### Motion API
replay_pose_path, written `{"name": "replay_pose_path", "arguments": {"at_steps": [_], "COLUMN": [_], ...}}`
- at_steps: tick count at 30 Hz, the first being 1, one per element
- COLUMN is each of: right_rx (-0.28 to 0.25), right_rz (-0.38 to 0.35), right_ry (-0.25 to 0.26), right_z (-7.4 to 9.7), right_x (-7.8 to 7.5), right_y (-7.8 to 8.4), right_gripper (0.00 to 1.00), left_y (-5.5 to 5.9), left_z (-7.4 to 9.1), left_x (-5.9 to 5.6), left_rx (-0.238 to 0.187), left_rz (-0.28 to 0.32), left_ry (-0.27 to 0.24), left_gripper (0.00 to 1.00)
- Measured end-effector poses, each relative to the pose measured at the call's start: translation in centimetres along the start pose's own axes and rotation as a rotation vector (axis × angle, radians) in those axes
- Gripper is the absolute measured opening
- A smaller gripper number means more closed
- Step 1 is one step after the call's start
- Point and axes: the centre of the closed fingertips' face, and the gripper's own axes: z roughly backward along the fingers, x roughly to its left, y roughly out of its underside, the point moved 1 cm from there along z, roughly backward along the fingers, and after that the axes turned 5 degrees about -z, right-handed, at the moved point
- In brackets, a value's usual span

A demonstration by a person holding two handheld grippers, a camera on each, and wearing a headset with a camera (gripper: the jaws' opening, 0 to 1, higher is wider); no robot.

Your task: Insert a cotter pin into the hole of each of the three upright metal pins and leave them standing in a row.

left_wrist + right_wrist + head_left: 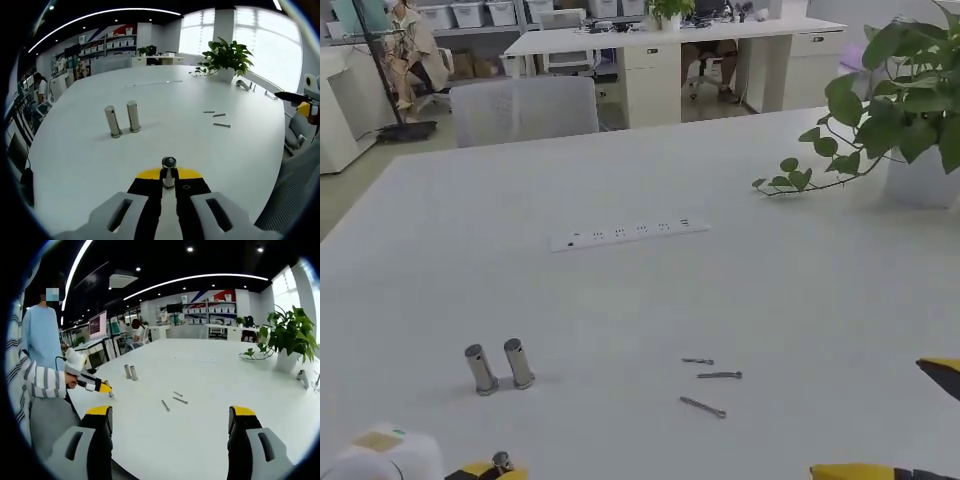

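Two metal pins [480,368] [518,362] stand upright side by side on the white table [620,300], at its near left. Just in front of them, low over the table, my left gripper [495,468] is shut on a third metal pin [169,163], which stands upright between the yellow-tipped jaws. Three cotter pins [698,361] [720,375] [703,407] lie loose to the right of the metal pins. My right gripper [171,415] hangs open near the table's front right, jaws wide apart and holding nothing, well short of the cotter pins [172,400].
A white power strip [630,233] lies across the middle of the table. A potted plant [910,110] stands at the far right with a trailing vine. A grey chair [525,110] is behind the far edge. A person in blue [42,335] stands at the left.
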Motion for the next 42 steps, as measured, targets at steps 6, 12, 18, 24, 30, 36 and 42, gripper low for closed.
{"name": "replay_pose_path", "arguments": {"at_steps": [6, 12, 18, 24, 30, 36, 42], "right_rx": [0.001, 0.003, 0.005, 0.006, 0.005, 0.002, 0.0], "right_rz": [0.001, 0.003, 0.004, 0.007, 0.007, 0.006, 0.012], "right_ry": [-0.003, -0.008, -0.011, -0.014, -0.017, -0.021, -0.018], "right_z": [0.0, -0.2, -0.3, -0.2, -0.2, -0.3, -0.2], "right_x": [0.0, 0.1, 0.3, 0.3, 0.4, 0.5, 0.6], "right_y": [0.0, 0.0, 0.0, 0.0, -0.1, -0.1, -0.4], "right_gripper": [0.98, 0.98, 0.98, 0.98, 0.98, 0.98, 0.98], "left_y": [0.1, 0.1, 0.3, 0.2, 0.6, 1.0, 0.9], "left_z": [-0.1, 0.0, -0.1, 0.0, -0.3, -0.3, -0.3], "left_x": [-0.3, -0.9, -1.9, -2.6, -2.8, -2.9, -3.0], "left_rx": [-0.001, -0.006, 0.001, -0.001, 0.005, 0.007, -0.015], "left_rz": [0.009, 0.02, 0.002, -0.021, -0.029, -0.039, -0.031], "left_ry": [-0.004, -0.002, 0.006, 0.01, 0.0, -0.004, 0.004], "left_gripper": [0.07, 0.07, 0.07, 0.07, 0.07, 0.07, 0.07]}}
